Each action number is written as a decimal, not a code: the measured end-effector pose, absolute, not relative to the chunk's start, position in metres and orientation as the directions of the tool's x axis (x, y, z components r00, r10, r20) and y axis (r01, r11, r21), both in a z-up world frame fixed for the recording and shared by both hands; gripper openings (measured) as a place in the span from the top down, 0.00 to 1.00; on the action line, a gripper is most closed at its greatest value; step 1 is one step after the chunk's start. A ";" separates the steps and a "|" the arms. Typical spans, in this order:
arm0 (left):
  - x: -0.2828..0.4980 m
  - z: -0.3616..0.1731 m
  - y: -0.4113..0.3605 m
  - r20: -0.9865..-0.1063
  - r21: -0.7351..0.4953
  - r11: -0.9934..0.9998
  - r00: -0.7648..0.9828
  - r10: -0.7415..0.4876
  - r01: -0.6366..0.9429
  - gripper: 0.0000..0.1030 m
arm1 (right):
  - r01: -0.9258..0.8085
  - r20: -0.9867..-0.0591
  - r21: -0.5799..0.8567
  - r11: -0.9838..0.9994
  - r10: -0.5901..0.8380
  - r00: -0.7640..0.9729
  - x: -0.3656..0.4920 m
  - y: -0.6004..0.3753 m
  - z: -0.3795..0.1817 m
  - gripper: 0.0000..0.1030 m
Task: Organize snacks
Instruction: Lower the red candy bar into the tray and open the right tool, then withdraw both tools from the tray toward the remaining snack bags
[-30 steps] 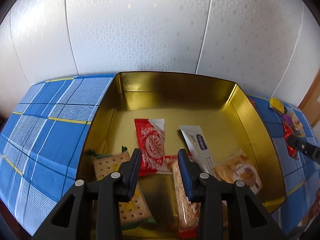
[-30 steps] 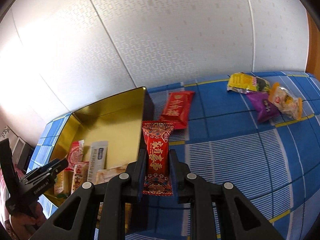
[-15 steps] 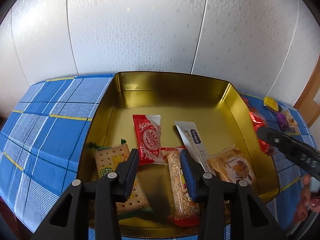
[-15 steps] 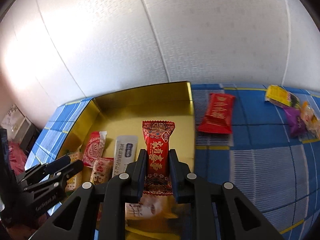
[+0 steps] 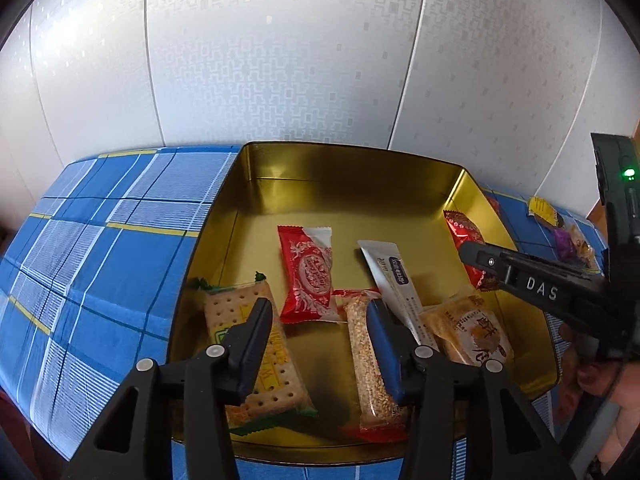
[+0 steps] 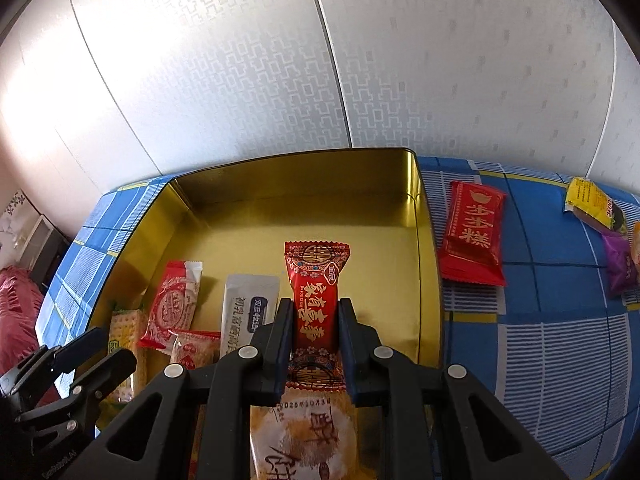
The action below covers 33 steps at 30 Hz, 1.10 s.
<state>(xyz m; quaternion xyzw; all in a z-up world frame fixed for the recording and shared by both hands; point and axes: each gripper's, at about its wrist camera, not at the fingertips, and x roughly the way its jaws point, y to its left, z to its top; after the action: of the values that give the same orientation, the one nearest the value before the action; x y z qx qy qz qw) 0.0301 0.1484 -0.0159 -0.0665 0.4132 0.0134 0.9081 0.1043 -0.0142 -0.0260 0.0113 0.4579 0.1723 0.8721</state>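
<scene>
Gold tin (image 5: pixel 352 168) fills the left wrist view; the left gripper (image 5: pixel 320 332) hangs open and empty over the cracker pack (image 5: pixel 256 344) and sesame bar (image 5: pixel 370 360).

From the right wrist, the right gripper (image 6: pixel 315 330) clamps the red candy packet (image 6: pixel 316 288) above the tin's bare floor. Better to lower it beside the white sachet (image 6: pixel 248 312) before releasing, clear of the rim.

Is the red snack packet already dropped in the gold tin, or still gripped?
Still gripped: the right tool is shut on the red snack packet, held above the gold tin's floor.
</scene>
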 end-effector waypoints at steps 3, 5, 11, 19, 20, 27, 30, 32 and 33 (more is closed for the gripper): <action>0.030 -0.016 0.148 -0.753 -0.105 0.991 0.657 -0.029 -0.078 0.52 | -0.289 -0.798 0.179 0.941 0.310 0.517 0.107 -0.013 -0.026 0.79; 0.030 -0.017 0.148 -0.754 -0.105 0.992 0.656 -0.030 -0.075 0.52 | -0.291 -0.803 0.181 0.939 0.312 0.508 0.110 -0.012 -0.028 0.79; 0.031 -0.019 0.147 -0.756 -0.103 0.992 0.654 -0.034 -0.067 0.51 | -0.276 -0.815 0.194 0.941 0.312 0.488 0.117 -0.010 -0.035 0.76; 0.033 -0.019 0.144 -0.755 -0.104 0.992 0.655 -0.030 -0.074 0.46 | -0.281 -0.810 0.215 0.936 0.331 0.485 0.112 -0.012 -0.033 0.73; 0.033 -0.019 0.143 -0.754 -0.102 0.992 0.656 -0.028 -0.075 0.45 | -0.280 -0.807 0.218 0.935 0.334 0.487 0.112 -0.013 -0.032 0.73; 0.035 -0.019 0.141 -0.752 -0.097 0.992 0.659 -0.020 -0.082 0.39 | -0.282 -0.766 0.231 0.931 0.352 0.537 0.102 -0.027 -0.016 0.73; 0.035 -0.018 0.138 -0.748 -0.095 0.992 0.664 -0.019 -0.079 0.34 | -0.272 -0.751 0.228 0.935 0.346 0.562 0.096 -0.040 -0.008 0.73; 0.036 -0.018 0.136 -0.744 -0.098 0.992 0.667 -0.024 -0.074 0.31 | -0.265 -0.746 0.221 0.939 0.337 0.575 0.093 -0.051 -0.003 0.73; 0.036 -0.017 0.134 -0.743 -0.098 0.993 0.669 -0.025 -0.072 0.30 | -0.260 -0.744 0.213 0.942 0.329 0.582 0.091 -0.056 -0.001 0.73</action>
<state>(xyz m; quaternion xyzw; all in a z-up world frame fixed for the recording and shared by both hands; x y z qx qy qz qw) 0.0358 0.1341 -0.0169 -0.0597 0.4067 0.0130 0.9115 0.0911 -0.0558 -0.0006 0.0406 0.4260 0.1658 0.8885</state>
